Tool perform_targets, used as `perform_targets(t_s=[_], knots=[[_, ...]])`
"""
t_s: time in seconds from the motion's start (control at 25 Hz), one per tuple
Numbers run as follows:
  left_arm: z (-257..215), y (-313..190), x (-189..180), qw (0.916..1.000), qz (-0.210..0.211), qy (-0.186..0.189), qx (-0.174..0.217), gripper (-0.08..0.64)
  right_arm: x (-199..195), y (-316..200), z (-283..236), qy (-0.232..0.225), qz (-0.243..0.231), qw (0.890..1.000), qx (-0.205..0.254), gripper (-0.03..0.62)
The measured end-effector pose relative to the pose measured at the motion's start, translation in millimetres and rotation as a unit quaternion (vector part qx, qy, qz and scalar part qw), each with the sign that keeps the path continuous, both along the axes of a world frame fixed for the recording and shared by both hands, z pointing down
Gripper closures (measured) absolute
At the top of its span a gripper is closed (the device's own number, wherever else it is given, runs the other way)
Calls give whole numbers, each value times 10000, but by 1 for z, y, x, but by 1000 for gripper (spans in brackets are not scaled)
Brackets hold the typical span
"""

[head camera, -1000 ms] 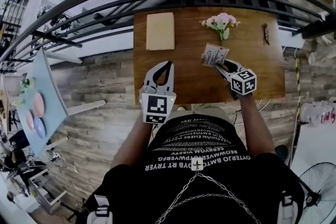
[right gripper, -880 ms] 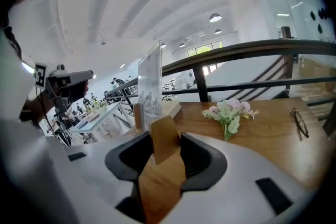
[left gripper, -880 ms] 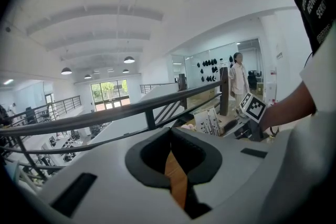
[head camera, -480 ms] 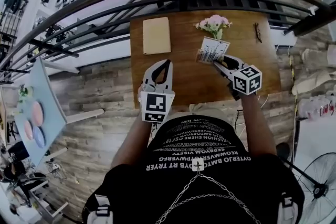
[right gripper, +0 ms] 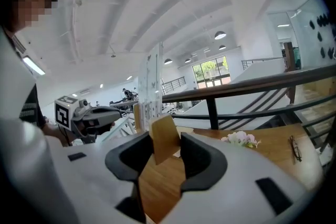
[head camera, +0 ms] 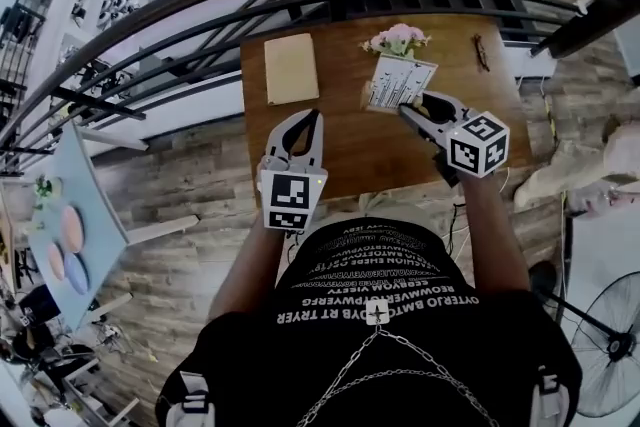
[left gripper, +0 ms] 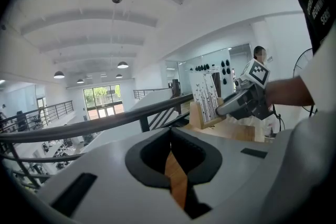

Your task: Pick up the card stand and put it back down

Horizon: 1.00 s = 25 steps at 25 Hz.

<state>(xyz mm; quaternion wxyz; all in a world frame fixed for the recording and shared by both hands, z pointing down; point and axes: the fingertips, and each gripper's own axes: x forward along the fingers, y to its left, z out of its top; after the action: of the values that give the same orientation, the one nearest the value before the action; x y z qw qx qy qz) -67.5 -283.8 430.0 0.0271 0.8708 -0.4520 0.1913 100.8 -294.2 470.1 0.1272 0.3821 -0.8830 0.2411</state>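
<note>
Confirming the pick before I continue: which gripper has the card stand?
The right gripper: its jaws grip the card stand by its wooden base. The left gripper is shut and empty, apart from it.

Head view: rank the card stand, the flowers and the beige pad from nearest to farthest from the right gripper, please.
1. Card stand: held in the right gripper, its wooden base between the jaws.
2. Flowers: just beyond the stand, at the far edge of the table.
3. Beige pad: far-left part of the table, well off to the side.
</note>
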Motion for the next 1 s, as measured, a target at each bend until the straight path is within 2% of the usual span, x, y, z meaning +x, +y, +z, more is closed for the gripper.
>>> perform_targets(t_s=[0.24,0.68,1.0], knots=[[4,6,0,9999,87,-28,-62,532,1,6,-17,108,1,9997,204,413],[14,-10,24,9996,214,-37,-198,532,19,-7,-12,48,114,9998,129,413],[32,-29,35,9992,55,-122,-386,534,33,-34,34,206,95,9997,5,413]])
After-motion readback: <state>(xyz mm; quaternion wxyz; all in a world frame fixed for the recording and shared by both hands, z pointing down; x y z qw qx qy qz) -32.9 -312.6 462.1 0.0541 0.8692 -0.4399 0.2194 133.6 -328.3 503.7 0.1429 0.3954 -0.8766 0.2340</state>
